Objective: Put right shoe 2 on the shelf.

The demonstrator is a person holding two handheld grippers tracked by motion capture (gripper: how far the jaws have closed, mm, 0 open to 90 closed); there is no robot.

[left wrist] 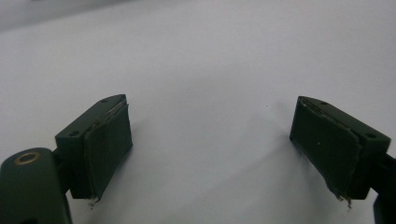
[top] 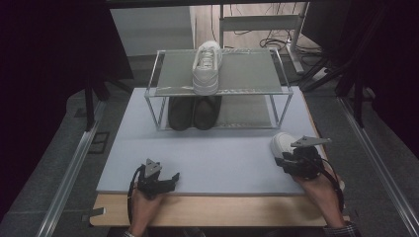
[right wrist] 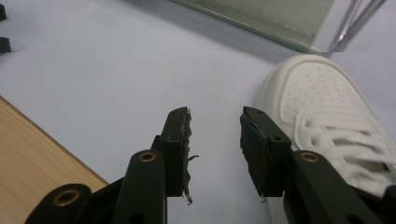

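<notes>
— While the right tongs (top: 288, 159) sit at the right edge of the desk (top: 212, 158), where is the white shoe (top: 280, 144)?

— It lies on the desk just beside those tongs, toe pointing toward the rack (top: 217, 89). In the right gripper view the shoe (right wrist: 336, 121) is next to the right-hand jaw, outside the gap, with its laces running under that jaw's arm. I cannot tell whether the jaw touches its side

— So the right tongs (right wrist: 215, 140) hold nothing?

— Nothing sits between the pads, only bare desk (right wrist: 93, 70). The jaws stand partly apart with a narrow gap, released

— And the left tongs (top: 165, 181)?

— They rest near the front edge of the desk on the left, well apart from the shoe. In the left gripper view the left tongs (left wrist: 210, 144) are spread wide, released, with plain desk (left wrist: 201, 56) between the pads

— What is on the rack?

— Another white shoe (top: 207, 66) stands on the top shelf, toe toward the person. A pair of black shoes (top: 192, 112) sits on the lower shelf beneath it

— Anything else near the hands?

— A wooden strip (top: 212, 210) runs along the front edge of the desk, under both wrists
</notes>
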